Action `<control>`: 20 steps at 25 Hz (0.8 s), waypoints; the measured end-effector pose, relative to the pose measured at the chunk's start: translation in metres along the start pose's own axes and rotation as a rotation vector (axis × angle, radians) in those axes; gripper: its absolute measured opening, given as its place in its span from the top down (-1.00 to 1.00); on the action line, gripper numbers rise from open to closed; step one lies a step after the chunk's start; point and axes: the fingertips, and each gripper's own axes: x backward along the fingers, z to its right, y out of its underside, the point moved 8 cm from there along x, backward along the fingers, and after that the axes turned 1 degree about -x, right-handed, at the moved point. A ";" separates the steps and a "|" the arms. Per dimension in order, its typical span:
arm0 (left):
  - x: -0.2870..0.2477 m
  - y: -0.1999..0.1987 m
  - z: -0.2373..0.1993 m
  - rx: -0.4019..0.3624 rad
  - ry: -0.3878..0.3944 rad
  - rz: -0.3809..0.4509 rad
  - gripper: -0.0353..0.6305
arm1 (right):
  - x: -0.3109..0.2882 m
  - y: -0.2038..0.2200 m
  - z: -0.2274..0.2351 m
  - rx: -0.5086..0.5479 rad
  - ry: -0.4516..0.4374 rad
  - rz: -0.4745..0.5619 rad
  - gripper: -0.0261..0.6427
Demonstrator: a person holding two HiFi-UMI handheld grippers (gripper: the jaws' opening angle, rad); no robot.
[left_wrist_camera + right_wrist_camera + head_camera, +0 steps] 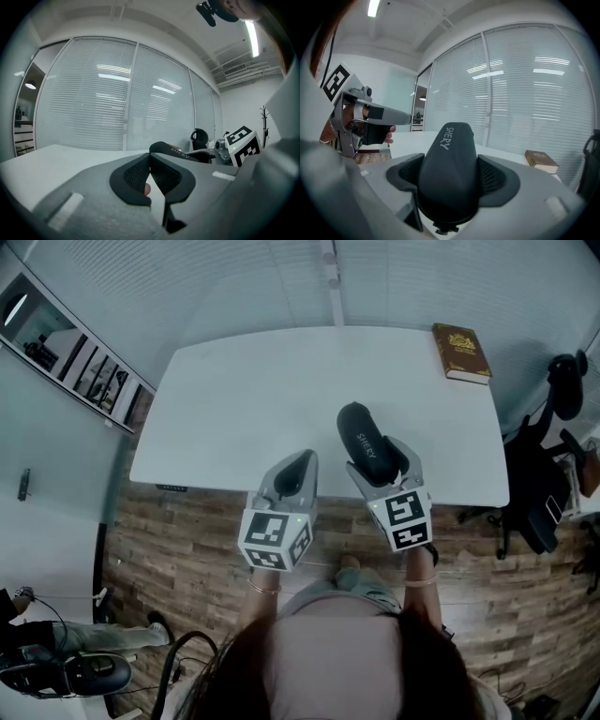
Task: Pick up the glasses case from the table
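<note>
Glasses case (366,442), black and hard-shelled, lettered SHERY on its top, clamped across its width between the two padded jaws of right gripper (451,177), above the near edge of white table (234,399). Long axis in line with the gripper, running away from the person and leaning slightly to the left in the head view. Far rounded end pointing toward the middle of the tabletop, well past the jaw tips. Near end sunk between the jaws and cut off from sight in the right gripper view. Not to be told from any view: whether the underside touches the tabletop or hangs clear of it.

Left gripper (150,164) just beside the right one at the same table edge, jaws closed pad to pad with nothing gripped. Small pinkish patch low behind the pads in the left gripper view, too small to identify.

Brown book (460,352) lying flat at the far right corner of the table, well apart from the case. Black office chair (544,474) off the table's right end, partly cut by the frame edge. Slatted blinds (108,108) along the wall beyond the table
</note>
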 end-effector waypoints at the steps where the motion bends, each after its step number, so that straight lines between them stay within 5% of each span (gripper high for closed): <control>1: 0.002 0.000 -0.001 0.000 0.002 0.001 0.88 | 0.000 -0.001 -0.002 0.000 0.003 0.001 -0.13; 20: 0.064 -0.009 -0.028 -0.014 0.045 0.055 0.88 | 0.021 -0.032 -0.063 0.040 0.071 0.062 -0.13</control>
